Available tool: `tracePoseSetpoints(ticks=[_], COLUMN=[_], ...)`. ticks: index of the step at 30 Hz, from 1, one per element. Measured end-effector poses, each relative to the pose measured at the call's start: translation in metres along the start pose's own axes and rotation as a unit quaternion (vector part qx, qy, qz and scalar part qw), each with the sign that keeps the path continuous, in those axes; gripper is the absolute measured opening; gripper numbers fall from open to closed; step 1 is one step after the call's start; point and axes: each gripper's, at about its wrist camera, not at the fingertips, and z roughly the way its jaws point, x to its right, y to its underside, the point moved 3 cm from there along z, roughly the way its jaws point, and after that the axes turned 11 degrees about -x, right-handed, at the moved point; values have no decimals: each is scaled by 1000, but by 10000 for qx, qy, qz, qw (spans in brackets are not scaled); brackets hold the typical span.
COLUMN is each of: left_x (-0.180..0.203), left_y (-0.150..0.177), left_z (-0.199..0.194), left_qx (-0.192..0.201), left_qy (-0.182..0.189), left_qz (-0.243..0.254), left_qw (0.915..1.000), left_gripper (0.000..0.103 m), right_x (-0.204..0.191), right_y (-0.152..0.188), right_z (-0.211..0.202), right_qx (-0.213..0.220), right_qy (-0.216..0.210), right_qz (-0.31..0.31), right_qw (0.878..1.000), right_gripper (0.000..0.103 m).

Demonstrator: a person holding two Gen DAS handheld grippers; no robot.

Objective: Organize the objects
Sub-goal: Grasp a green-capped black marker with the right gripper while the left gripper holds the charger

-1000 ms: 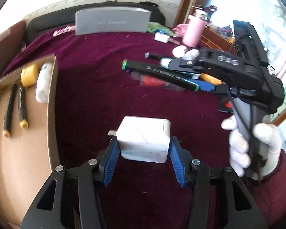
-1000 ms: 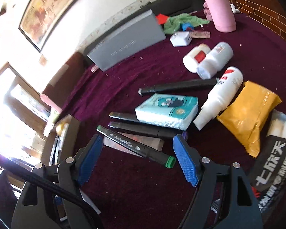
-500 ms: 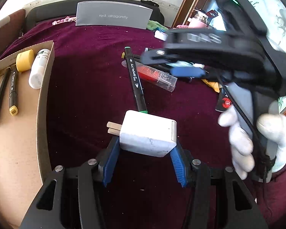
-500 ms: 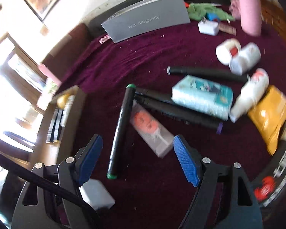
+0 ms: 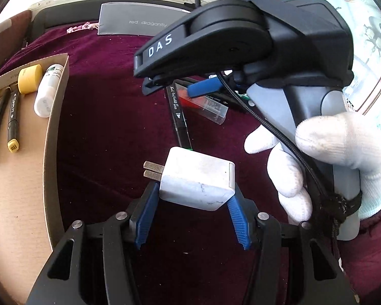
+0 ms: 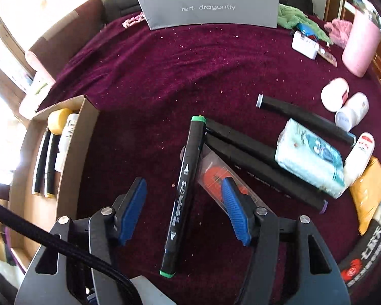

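Observation:
My left gripper (image 5: 190, 198) is shut on a white plug charger (image 5: 196, 181), held above the maroon cloth, prongs pointing left. My right gripper (image 6: 183, 198) is open over a black marker with green caps (image 6: 184, 193) that lies on the cloth between its fingers. In the left wrist view the right gripper's body (image 5: 241, 40) fills the upper right, held by a white-gloved hand (image 5: 343, 162). A cardboard tray (image 5: 20, 178) at the left holds two markers (image 5: 12, 117), a white bottle (image 5: 48, 91) and a yellow cap (image 5: 29, 78).
A clear packet with red contents (image 6: 226, 180), more black markers (image 6: 261, 167), a tissue pack (image 6: 312, 162), white bottles (image 6: 353, 109) and a yellow pouch (image 6: 368, 190) lie to the right. A grey box (image 6: 210, 7) and pink cup (image 6: 360, 43) stand at the back.
The right gripper let go of the green-capped marker, which now lies on the cloth, and has moved down over it. The left gripper still holds the charger.

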Motion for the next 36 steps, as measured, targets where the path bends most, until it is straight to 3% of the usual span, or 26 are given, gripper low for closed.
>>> tracePoseSetpoints(ticks=[1,3,9,13,15,16,20,24,28,30,31,36], left_x=[0,0,0,0,-1,-1,0,9,14,16,16,7], left_y=[0,0,2,3,3,4,4,2,-3,-7,-7,-2], left_z=[0,0,-1,-1,-1,-1,-1,1,8,11,11,6], left_qx=[2,4,0,0,-1,-9,-59,-113,-133,-108,-81,-69], left_qy=[42,152,158,161,163,161,77,-196,-517,-576,-668,-486], left_qz=[14,34,-14,-20,-24,-21,-19,116,211,178,165,-41], left_qw=[10000,9999,9999,9999,9999,9999,10000,9997,9983,9981,9976,9988], left_gripper=[51,54,54,54,54,54,54,61,62,59,52,50], right_x=[-4,-7,-5,-10,-12,-13,-1,22,53,67,73,80], right_y=[-1,3,6,-1,-2,-1,14,35,60,74,79,89], right_z=[1,0,12,16,19,18,5,-9,-20,-22,-23,-26], right_qx=[-19,-55,-558,-533,-479,-453,-441,-379,-312,-329,-266,-43], right_qy=[21,46,108,209,355,487,355,213,99,-77,-229,-558], right_qz=[-39,-144,-119,-182,-302,-384,-402,-239,56,229,295,474], right_qw=[10000,9999,9983,9982,9978,9970,9976,9988,9994,9992,9990,9973], right_gripper=[59,38,37,36,17,13,12,12,12,12,12,12])
